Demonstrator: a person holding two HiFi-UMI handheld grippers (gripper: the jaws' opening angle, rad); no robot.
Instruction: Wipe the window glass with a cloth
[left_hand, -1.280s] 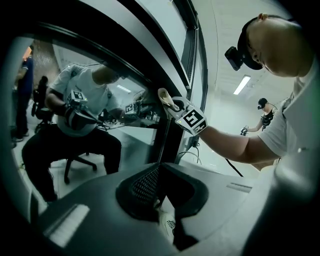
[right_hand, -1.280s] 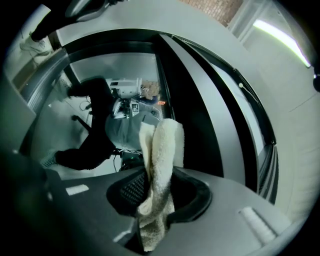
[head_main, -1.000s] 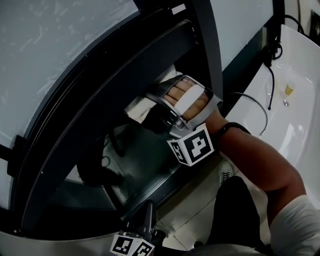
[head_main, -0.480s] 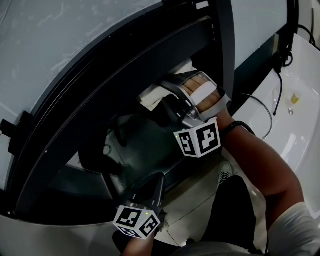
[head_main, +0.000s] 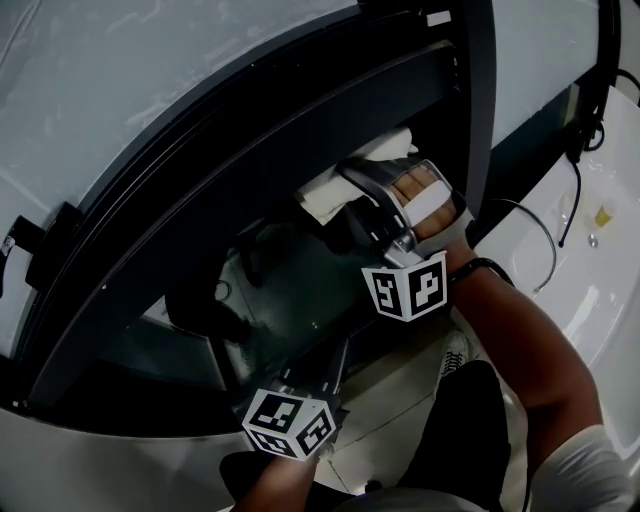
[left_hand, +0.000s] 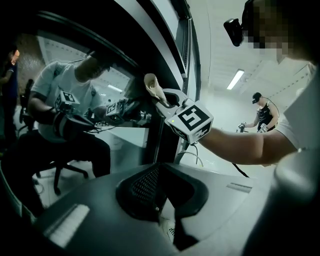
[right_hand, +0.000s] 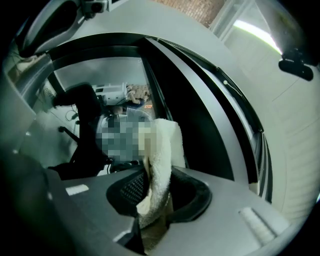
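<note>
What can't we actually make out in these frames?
- Contact face of the cloth against the window glass: head view, covered by the right gripper and the hand.
- Smears on the window glass: all views, too dark and reflective.
- Lower end of the cloth: right gripper view, buried between the jaws.
- Small yellowish item on the white surface: head view, too small to name.
</note>
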